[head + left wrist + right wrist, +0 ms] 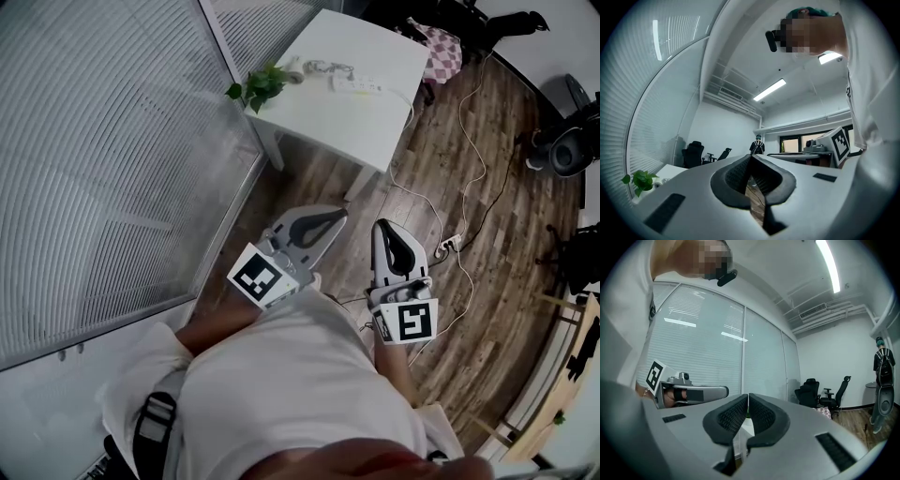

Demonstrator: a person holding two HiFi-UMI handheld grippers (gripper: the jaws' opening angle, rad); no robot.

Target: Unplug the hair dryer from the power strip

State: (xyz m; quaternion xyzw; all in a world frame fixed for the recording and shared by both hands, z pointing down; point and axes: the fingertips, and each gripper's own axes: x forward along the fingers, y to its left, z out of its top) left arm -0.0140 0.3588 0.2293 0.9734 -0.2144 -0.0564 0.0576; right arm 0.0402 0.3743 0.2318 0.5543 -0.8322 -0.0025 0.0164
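Close against the person's body, the left gripper (330, 221) has its jaws pressed together on nothing, and the right gripper (384, 230) beside it is likewise closed and empty. Well ahead on the white table (370, 131) lie a potted plant (258, 86), what looks like the hair dryer (294, 67), then the power strip (357, 86).

smooth matt white table (367, 124), white plastic power strip (357, 85), dull brown wood-plank floor (489, 281).
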